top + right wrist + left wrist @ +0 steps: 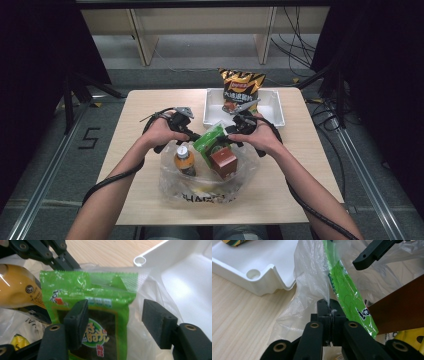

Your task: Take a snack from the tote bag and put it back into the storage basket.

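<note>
Holding snacks: clear plastic bag [210, 192]

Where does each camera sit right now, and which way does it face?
High view: above the person's side, facing forward and down on the table; both forearms, left gripper and right gripper show.
Left gripper view: rides the left gripper, jaws shut on the plastic bag.
Right gripper view: rides the right gripper, open jaws flanking the green snack packet.
Shared: packet, bag, white tray.
</note>
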Demonstrator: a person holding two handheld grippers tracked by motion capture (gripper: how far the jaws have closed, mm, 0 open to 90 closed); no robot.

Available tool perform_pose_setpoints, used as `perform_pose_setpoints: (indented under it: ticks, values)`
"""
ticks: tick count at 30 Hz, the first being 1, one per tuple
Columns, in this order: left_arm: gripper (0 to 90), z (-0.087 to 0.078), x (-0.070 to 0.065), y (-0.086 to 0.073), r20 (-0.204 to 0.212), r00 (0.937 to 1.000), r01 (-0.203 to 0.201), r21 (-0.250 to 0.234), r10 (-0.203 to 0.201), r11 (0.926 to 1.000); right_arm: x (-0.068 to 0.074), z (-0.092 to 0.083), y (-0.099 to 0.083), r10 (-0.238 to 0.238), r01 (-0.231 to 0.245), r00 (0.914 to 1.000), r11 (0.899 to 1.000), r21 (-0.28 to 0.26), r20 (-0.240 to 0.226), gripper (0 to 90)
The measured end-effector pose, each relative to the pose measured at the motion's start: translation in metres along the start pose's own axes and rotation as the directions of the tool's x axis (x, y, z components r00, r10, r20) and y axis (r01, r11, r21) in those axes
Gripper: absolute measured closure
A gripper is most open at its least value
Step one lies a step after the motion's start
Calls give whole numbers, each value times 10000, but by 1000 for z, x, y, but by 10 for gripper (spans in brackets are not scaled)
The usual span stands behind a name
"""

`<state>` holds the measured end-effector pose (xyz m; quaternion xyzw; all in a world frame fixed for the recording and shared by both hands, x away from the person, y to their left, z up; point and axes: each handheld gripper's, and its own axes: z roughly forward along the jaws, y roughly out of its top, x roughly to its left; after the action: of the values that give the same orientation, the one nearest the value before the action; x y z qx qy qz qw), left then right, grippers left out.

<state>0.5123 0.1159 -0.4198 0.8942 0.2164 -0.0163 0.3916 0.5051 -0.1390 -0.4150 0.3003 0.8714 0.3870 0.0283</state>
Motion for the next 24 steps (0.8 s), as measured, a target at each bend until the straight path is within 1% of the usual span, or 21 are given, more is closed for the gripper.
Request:
perform_pose_setpoints:
  ticks: [1, 2, 3, 4, 5, 6, 7, 8, 9, 10, 11, 12, 13, 14, 18, 19, 20, 21, 22, 23, 24]
  values:
    - [884, 0, 0, 1, 48, 10000, -47, -16, 47, 10000, -1, 1, 1, -22, 20, 9998, 10000, -58, -182, 386]
    - [884, 0, -1, 2, 72, 9999, -91, 1, 91, 10000, -1, 0, 2, 79, -79, 9991, 10000, 13, -420, 383]
    - [883, 0, -1, 2, 89, 9999, -114, -1, 114, 9999, -2, 0, 3, -30, 29, 9998, 10000, -71, -210, 369]
    - [884, 0, -1, 3, 127, 9998, -151, -3, 151, 9999, -2, 0, 3, -41, 40, 9997, 10000, -74, -226, 368]
    - [884, 0, -2, 3, 139, 9997, -180, 11, 180, 9998, -3, 2, 4, -293, 286, 9994, 9991, -305, -198, 368]
    - [884, 0, -2, 4, 133, 9997, -193, 5, 193, 9998, -4, 0, 5, -233, 229, 9995, 9995, -205, -213, 368]
    - [884, 0, -2, 5, 161, 9995, -288, -3, 288, 9996, -4, 1, 5, -348, 342, 9992, 9990, -305, -218, 368]
    - [884, 1, -2, 5, 132, 9995, -283, -27, 283, 9996, -5, 0, 6, -491, 484, 9984, 9984, -275, -274, 368]
    - [883, 1, -3, 6, 145, 9994, -298, -32, 299, 9995, -4, 2, 7, -484, 463, 9978, 9978, -471, -448, 368]
    - [883, 1, -3, 6, 161, 9994, -308, -56, 309, 9995, -3, 1, 8, -336, 315, 9972, 9990, -321, -674, 368]
    - [883, 1, -3, 7, 189, 9993, -326, -67, 327, 9994, -4, 2, 9, -565, 540, 9970, 9974, -469, -537, 368]
    - [883, 1, -4, 8, 180, 9993, -341, -54, 342, 9994, -4, 2, 9, -685, 654, 9959, 9965, -522, -598, 368]
    - [883, 1, -4, 8, 171, 9991, -389, -66, 390, 9992, -3, 2, 9, -631, 608, 9967, 9971, -452, -502, 368]
    - [883, 1, -4, 9, 180, 9989, -424, -55, 425, 9991, -4, 2, 9, -731, 713, 9961, 9968, -374, -504, 367]
    - [883, 2, -5, 10, 185, 9986, -505, -23, 505, 9987, -2, 4, 9, -877, 848, 9943, 9952, -492, -599, 369]
    - [883, 2, -5, 10, 183, 9986, -491, -21, 492, 9988, -2, 4, 9, -1029, 999, 9925, 9939, -471, -658, 383]
    - [883, 2, -5, 11, 191, 9985, -504, -26, 504, 9987, -2, 4, 9, -1018, 985, 9925, 9939, -505, -670, 409]
    - [883, 2, -5, 11, 203, 9985, -512, -29, 512, 9987, -2, 3, 9, -1101, 1066, 9922, 9925, -591, -583, 417]
    - [883, 2, -6, 12, 214, 9983, -535, -27, 535, 9986, -2, 2, 10, -1170, 1143, 9910, 9924, -446, -656, 442]
    - [883, 2, -6, 12, 195, 9983, -548, -30, 548, 9985, -1, 1, 10, -1082, 1057, 9919, 9936, -404, -665, 476]
    - [883, 2, -6, 13, 196, 9983, -554, -29, 555, 9985, 0, 0, 10, -1019, 991, 9925, 9941, -435, -669, 483]
